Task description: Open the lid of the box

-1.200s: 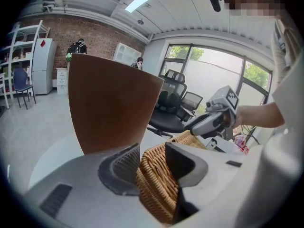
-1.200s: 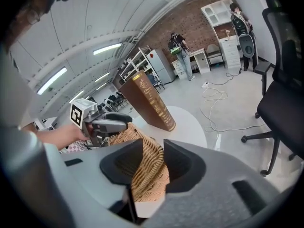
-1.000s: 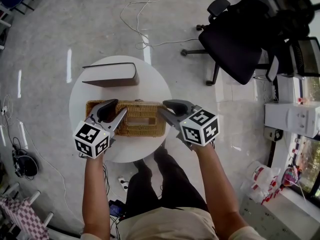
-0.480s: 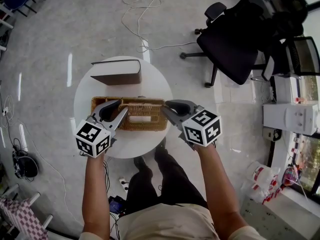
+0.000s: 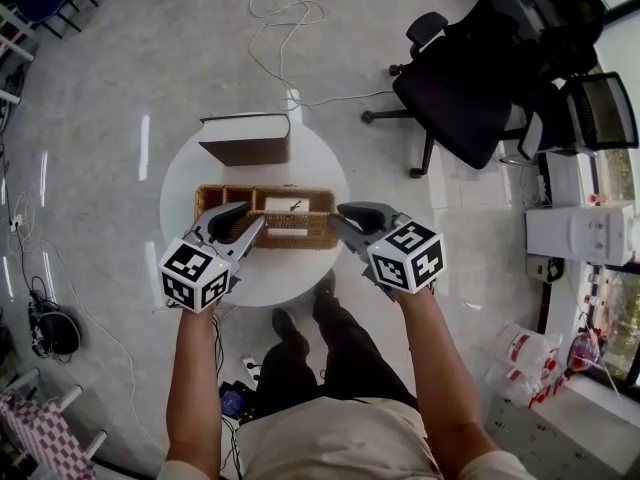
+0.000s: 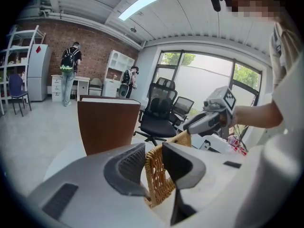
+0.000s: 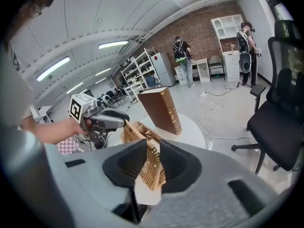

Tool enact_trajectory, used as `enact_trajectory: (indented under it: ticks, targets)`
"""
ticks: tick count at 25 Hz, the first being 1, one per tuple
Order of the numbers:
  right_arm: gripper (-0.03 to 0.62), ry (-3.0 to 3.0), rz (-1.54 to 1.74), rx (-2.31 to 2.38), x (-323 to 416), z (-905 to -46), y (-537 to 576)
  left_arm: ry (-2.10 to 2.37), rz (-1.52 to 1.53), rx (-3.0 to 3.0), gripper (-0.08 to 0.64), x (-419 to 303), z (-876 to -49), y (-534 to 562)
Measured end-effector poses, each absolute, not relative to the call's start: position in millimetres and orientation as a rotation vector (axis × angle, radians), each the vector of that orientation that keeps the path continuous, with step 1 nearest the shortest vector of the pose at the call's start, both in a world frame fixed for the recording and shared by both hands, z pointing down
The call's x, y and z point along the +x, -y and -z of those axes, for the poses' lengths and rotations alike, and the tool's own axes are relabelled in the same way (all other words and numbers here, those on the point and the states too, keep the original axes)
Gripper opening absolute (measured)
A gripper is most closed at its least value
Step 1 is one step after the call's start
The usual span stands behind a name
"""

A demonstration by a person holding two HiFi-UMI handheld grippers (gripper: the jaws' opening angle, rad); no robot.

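Observation:
A wicker box (image 5: 225,199) stands on a round white table (image 5: 322,173), and its compartments show from above. Its wicker lid (image 5: 290,232) is raised at the near side, held by its two ends. My left gripper (image 5: 251,227) is shut on the lid's left end (image 6: 159,179); its jaws have just been closing on that wicker edge. My right gripper (image 5: 341,226) is shut on the right end (image 7: 153,167); its jaws closed, then eased open slightly, with the wicker still between them. In each gripper view the lid runs across to the other gripper.
A brown book (image 5: 247,140) stands upright at the table's far side, just behind the box. A black office chair (image 5: 460,88) is on the floor to the right, and cables (image 5: 285,8) lie beyond the table. People stand by shelves (image 6: 71,72) far off.
Both grippers have risen with the lid. The lid lay flat over the box a second ago; its near side is now up and the compartments show.

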State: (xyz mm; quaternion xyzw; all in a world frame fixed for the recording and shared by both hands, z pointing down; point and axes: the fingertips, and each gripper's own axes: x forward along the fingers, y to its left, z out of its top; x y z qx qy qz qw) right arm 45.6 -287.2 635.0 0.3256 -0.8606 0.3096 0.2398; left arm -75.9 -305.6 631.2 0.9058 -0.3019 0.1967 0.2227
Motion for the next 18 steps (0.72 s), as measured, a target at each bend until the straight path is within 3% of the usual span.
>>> enact_trajectory:
  ticks: [18]
  targets:
    - [0.081,2.301,-0.774,0.842,29.6,-610.3,220.9,0.765,-0.631,2.51,0.104,-88.6,-607.6,237.0]
